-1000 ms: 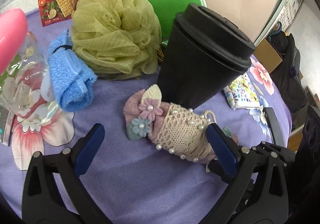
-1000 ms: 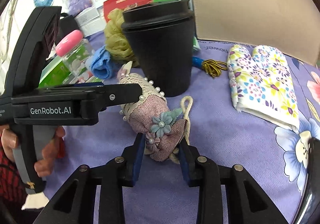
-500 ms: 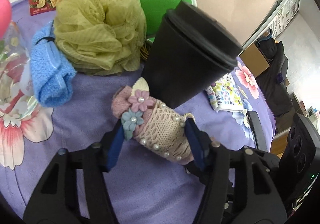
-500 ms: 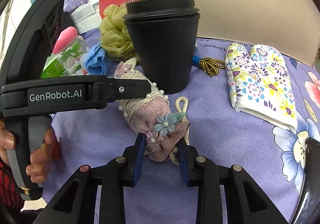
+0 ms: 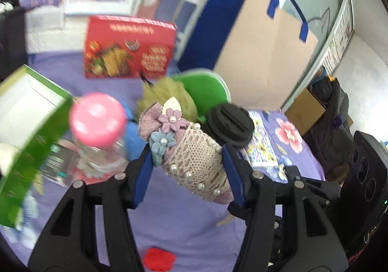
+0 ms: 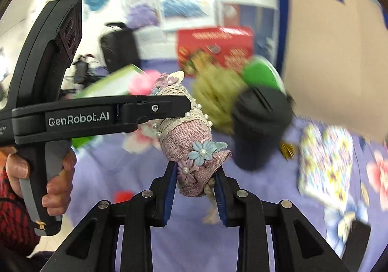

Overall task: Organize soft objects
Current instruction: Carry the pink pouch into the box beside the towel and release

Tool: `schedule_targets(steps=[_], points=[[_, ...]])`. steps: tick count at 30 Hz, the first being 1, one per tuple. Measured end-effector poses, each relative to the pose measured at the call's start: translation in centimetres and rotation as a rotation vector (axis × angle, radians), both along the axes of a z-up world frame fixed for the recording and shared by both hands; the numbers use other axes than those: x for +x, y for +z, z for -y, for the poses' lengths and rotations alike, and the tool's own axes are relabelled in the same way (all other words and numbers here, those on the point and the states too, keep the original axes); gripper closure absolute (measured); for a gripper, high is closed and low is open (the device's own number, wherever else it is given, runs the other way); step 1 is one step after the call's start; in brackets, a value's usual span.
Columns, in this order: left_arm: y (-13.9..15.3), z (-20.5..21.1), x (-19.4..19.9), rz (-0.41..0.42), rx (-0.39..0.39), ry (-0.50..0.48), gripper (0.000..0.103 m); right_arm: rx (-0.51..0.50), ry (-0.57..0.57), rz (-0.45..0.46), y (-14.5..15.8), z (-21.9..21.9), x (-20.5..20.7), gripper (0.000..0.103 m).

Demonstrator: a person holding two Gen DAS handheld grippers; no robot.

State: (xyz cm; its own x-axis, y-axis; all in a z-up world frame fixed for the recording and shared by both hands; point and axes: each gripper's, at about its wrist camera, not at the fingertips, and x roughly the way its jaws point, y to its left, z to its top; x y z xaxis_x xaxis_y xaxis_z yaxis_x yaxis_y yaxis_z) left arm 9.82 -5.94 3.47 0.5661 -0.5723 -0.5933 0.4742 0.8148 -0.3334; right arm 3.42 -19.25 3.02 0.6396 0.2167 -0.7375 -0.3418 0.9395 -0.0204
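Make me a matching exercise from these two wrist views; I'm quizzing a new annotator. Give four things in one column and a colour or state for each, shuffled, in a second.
Things:
1. lace-wrapped fabric pouch
2. cup
3. bottle cap
4. cracker box

Colour or state:
A. red, standing at the back of the table
B. pink, on a clear bottle
C. clamped at both ends, one end by the left tool and the other by the right tool
D. black, with a black lid

Pairs: 1-C, 2-D, 3-B, 4-A
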Motion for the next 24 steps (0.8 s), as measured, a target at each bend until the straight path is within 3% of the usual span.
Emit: schedule_targets(steps=[5, 12, 17, 24], points=[[3.2, -6.8, 0.7, 0.089, 0.013, 0.133, 0.045, 0.037, 0.140, 0.039, 2.3, -5.4, 2.4, 0.074], [4.7, -16.1, 3.3, 0.118, 0.029, 0.334, 0.045, 0.054, 0.341, 0.045, 2.3, -15.1, 6.7, 0.074], [3.9, -20.9, 6.1, 0.098, 0.021, 0.413, 0.045, 0.052, 0.430, 0.033, 0.8, -21.2, 9.2, 0.074], [0.4, -24.9, 10.4, 0.027, 0.018, 0.454, 0.045, 0.020, 0.468, -0.040, -2.7, -25.8, 12.7, 0.074]])
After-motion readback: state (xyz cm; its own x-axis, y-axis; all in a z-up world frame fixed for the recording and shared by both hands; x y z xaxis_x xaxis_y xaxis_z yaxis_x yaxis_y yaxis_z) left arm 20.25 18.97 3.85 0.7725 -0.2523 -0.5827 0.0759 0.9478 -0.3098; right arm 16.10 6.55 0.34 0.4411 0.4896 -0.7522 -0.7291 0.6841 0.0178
